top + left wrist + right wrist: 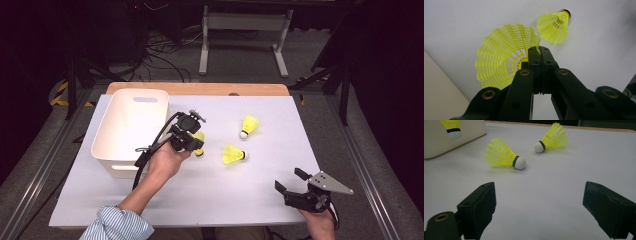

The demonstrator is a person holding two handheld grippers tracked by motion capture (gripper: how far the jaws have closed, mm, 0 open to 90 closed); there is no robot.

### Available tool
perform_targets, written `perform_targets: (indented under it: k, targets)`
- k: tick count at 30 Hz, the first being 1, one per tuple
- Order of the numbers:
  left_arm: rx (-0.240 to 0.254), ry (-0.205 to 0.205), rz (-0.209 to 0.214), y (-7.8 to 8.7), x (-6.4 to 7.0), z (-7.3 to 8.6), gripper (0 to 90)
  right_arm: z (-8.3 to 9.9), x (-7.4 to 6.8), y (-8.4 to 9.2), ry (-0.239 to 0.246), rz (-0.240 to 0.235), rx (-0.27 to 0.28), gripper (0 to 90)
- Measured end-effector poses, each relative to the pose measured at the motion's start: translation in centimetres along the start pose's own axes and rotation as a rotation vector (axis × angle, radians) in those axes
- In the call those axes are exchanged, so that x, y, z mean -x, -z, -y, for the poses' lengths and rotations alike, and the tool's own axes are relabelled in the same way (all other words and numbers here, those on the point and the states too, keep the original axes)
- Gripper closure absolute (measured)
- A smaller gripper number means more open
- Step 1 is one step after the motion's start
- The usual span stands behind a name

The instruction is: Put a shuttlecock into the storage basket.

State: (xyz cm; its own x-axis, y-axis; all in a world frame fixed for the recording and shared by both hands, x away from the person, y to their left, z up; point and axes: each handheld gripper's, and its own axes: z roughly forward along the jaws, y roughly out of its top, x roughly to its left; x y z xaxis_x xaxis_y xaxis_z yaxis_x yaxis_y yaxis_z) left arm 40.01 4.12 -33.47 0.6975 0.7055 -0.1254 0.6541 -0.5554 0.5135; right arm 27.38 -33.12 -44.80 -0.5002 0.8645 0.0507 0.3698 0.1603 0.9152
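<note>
My left gripper [194, 141] is shut on the skirt rim of a yellow shuttlecock [199, 146], holding it just above the table beside the white bin [131, 125]. In the left gripper view the jaws [539, 51] pinch the edge of the mesh skirt [499, 60], and a second shuttlecock [554, 26] lies beyond. Two more yellow shuttlecocks lie on the white tabletop, one at mid-table [233, 155] [504, 156] and one farther back [249, 126] [552, 140]. My right gripper [288, 180] [539, 202] stands open near the front right edge, with nothing between its fingers.
The white bin's wall [439, 145] shows at the upper left of the right gripper view, with the held shuttlecock [452, 128] hanging in front of it. The white tabletop [260, 200] has a wooden strip [200, 88] along its far edge. Cables lie on the floor beyond.
</note>
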Motion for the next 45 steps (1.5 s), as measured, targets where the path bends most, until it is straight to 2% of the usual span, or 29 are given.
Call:
perform_targets:
  k: [11, 17, 27, 32, 34, 45]
  targets:
    - [-0.004, 0.014, 0.004, 0.4, -0.9, -1.0, 89.5, 0.0, 0.0, 0.0, 0.002, 0.000, -0.004, 12.3]
    - [0.007, 0.028, 0.002, 0.8, -1.9, -1.6, 89.5, 0.0, 0.1, 0.0, 0.000, -0.002, -0.003, 12.4]
    - [0.014, 0.051, 0.003, 1.2, -2.7, -2.0, 89.5, 0.0, 0.0, -0.1, 0.002, -0.003, -0.005, 12.4]
    - [0.028, 0.050, -0.002, 1.8, -3.0, -2.3, 89.4, 0.0, 0.1, -0.1, 0.002, -0.002, -0.005, 12.3]
    - [0.031, 0.049, 0.010, 2.0, -3.2, -2.3, 89.4, 0.0, 0.1, -0.1, 0.002, -0.003, -0.005, 12.4]
    - [0.052, 0.059, -0.006, 3.4, -3.7, -2.3, 89.3, 0.0, 0.0, -0.1, 0.000, -0.006, -0.010, 12.3]
